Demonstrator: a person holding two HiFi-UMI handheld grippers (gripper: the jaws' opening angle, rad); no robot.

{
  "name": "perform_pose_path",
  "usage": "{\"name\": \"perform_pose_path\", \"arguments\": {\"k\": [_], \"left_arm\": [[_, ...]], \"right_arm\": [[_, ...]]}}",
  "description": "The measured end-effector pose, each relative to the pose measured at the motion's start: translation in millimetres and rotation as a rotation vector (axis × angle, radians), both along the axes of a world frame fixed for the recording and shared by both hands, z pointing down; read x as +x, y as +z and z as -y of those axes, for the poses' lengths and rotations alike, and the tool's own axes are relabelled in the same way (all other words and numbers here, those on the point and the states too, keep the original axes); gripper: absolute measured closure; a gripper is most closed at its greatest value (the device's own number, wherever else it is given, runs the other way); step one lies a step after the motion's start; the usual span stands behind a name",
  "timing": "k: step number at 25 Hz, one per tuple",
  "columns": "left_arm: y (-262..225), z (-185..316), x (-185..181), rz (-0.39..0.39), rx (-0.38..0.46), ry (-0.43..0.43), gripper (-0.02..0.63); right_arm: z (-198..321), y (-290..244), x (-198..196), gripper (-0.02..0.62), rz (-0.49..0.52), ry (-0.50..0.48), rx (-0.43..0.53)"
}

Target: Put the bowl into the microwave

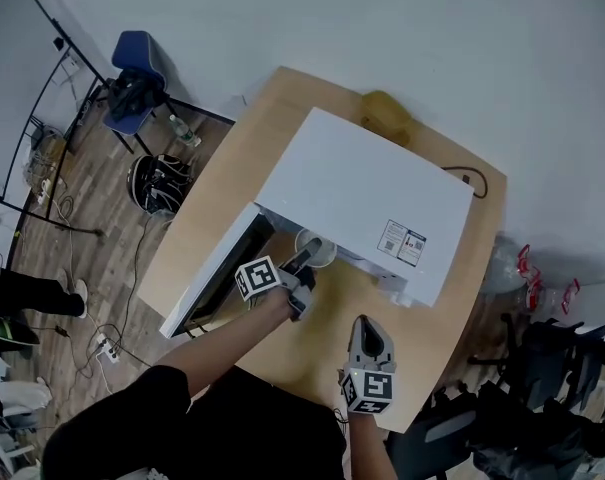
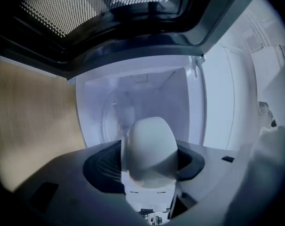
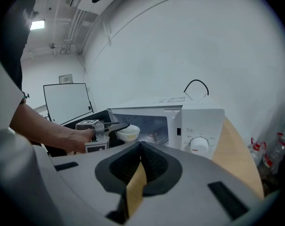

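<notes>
1. The head view looks steeply down from well above the worktop (image 1: 232, 178), taking in the whole microwave (image 1: 362, 193).
2. The left gripper view sits very near, facing level into the microwave's open cavity (image 2: 142, 98).
3. The right gripper view stands farther back and to the right, facing the microwave's front; all three views share the cavity's mouth.

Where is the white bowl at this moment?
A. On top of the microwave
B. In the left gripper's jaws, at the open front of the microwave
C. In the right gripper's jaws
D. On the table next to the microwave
B: the left gripper has its jaws closed on the bowl and holds it at the mouth of the microwave, whose door is swung open.
</notes>
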State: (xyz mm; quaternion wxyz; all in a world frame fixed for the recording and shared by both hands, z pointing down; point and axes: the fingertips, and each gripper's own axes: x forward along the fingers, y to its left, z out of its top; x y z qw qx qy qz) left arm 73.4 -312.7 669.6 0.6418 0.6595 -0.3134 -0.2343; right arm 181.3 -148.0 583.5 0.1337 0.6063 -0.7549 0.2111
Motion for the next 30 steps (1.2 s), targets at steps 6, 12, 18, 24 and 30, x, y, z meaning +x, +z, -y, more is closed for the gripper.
{"name": "perform_pose_path", "arguments": {"k": [6, 12, 18, 24, 30], "left_arm": [[21.3, 26.2, 9.7, -0.009, -0.011, -0.005, 0.356], [37.0, 35.9, 20.1, -0.059, -0.087, 0.006, 0.356], [50.9, 42.7, 30.5, 0.024, -0.088, 0.023, 0.356], [46.7, 49.4, 36.9, 0.112, -0.052, 0.037, 0.355], [45.0, 52.8, 45.9, 0.227, -0.031, 0.082, 0.354]], "right_arm": [[-10.2, 13.4, 4.7, 0.535, -0.022, -0.023, -0.043], [-13.3, 17.8, 14.2, 0.535, -0.022, -0.008, -0.055], [-12.8, 22.4, 21.5, 0.535, -0.04, 0.0, -0.063], [-16.0, 26.7, 20.8, 0.535, -0.03, -0.004, -0.073], [-16.5, 39.9, 19.5, 0.535, -0.012, 0.006, -0.1]]}}
